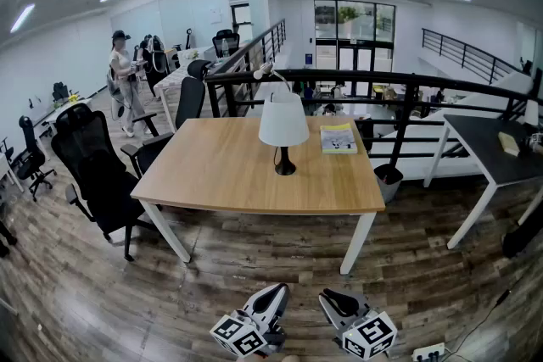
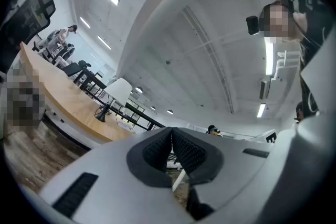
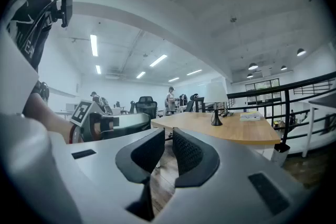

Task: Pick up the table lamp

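Note:
The table lamp [image 1: 283, 121], with a white shade on a thin black stem and round black base, stands upright near the middle of the wooden table [image 1: 221, 174]. It also shows far off in the left gripper view as the lamp [image 2: 117, 93], and in the right gripper view as the lamp [image 3: 215, 97]. Both grippers hang low over the floor, well short of the table's near edge. My left gripper [image 1: 273, 294] [image 2: 171, 131] is shut, pads touching, with nothing in it. My right gripper [image 1: 333, 298] [image 3: 168, 134] shows a narrow gap between its pads, with nothing held.
A yellow booklet [image 1: 338, 138] lies to the lamp's right. A black office chair [image 1: 93, 169] stands at the table's left end, a dark bin [image 1: 389, 180] at its right. A black railing [image 1: 356, 80] runs behind. A grey-topped table [image 1: 492, 150] is at the right; a person [image 1: 123, 80] stands far left.

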The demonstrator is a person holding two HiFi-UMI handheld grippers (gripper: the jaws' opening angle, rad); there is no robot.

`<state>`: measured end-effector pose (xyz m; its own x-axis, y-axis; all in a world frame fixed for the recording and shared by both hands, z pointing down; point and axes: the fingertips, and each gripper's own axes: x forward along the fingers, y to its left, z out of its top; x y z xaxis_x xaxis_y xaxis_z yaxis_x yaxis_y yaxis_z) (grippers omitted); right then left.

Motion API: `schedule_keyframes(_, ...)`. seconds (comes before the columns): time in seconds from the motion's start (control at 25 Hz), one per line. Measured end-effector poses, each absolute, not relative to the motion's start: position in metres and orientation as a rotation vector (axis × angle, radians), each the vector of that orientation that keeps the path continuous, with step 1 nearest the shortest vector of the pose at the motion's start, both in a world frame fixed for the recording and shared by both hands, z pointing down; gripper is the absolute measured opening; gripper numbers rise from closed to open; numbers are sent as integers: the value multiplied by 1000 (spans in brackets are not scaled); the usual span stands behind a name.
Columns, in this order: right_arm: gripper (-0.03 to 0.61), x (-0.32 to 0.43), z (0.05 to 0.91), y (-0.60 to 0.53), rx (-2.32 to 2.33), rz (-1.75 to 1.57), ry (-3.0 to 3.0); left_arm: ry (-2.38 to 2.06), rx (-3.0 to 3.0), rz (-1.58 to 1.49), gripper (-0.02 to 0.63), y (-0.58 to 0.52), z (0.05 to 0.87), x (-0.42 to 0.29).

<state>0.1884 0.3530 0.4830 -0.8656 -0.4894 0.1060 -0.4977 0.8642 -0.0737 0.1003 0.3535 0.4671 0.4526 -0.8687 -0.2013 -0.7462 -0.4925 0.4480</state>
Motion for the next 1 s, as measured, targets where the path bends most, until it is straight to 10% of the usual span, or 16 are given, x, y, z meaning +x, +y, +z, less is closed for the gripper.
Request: schedule_keyframes(1.0,64,134,479,224,899,197,-2971,-1383,2428,-576,11,235,461,40)
